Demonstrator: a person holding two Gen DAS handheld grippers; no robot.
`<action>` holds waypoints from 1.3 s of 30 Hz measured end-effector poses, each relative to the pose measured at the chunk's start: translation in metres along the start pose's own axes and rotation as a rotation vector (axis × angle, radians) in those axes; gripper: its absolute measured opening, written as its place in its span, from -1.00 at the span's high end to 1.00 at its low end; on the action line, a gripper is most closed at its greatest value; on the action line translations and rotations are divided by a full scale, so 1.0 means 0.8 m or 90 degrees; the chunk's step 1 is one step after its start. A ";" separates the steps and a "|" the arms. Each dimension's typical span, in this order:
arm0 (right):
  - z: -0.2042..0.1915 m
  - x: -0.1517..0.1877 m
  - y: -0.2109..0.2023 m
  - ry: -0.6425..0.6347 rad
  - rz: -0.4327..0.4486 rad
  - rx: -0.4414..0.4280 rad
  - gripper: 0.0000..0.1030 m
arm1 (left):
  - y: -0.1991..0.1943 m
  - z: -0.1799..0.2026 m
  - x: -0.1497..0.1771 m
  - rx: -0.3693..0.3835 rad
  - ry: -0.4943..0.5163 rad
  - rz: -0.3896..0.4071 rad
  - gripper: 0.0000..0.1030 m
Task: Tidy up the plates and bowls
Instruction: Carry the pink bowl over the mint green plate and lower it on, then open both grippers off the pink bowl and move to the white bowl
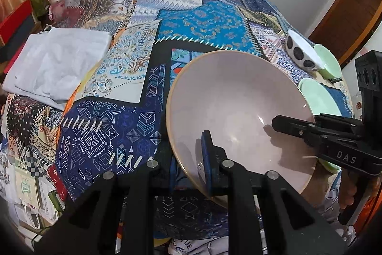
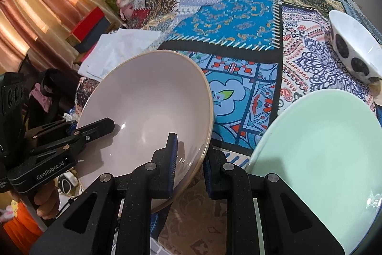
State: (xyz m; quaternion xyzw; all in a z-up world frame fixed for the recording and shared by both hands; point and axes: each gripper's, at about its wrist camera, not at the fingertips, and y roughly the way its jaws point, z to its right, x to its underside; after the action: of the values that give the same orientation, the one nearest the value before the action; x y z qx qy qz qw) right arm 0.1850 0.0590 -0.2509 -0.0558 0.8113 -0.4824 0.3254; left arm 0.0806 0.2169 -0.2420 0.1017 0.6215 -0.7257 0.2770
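A pink bowl [image 1: 238,116] is pinched at opposite rims by the left gripper [image 1: 188,159] and right gripper [image 2: 191,159]; the outer fingers are partly hidden behind it.

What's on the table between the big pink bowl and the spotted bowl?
Only bare patchwork cloth lies between the pink bowl and spotted bowl, clearest in the right wrist view.

Large shallow pale pink ceramic bowl [image 2: 148,116] lower centre-left of right wrist frame, above patchwork tablecloth [image 2: 226,16]. Mint green plate [image 2: 317,147] lower right; white dark-spotted bowl [image 2: 355,49] upper right behind it. Folded white cloth [image 2: 119,49] left, behind pink bowl.
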 end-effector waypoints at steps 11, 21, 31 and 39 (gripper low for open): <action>-0.008 -0.002 0.014 -0.020 -0.017 0.015 0.59 | 0.011 -0.002 -0.001 -0.011 0.014 0.006 0.64; -0.005 -0.001 0.009 -0.022 -0.012 0.019 0.59 | 0.011 0.001 0.001 -0.024 0.015 0.005 0.64; 0.010 0.000 -0.049 -0.023 0.055 0.019 0.49 | -0.025 0.016 0.000 -0.066 0.033 0.043 0.32; 0.031 0.003 -0.106 -0.019 0.116 0.038 0.26 | -0.070 0.044 -0.008 -0.078 0.047 0.101 0.02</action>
State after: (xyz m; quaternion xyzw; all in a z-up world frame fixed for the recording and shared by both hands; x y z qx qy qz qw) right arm 0.1791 -0.0053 -0.1909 0.0204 0.7933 -0.4741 0.3815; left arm 0.0632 0.1888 -0.1843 0.1603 0.6646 -0.6577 0.3164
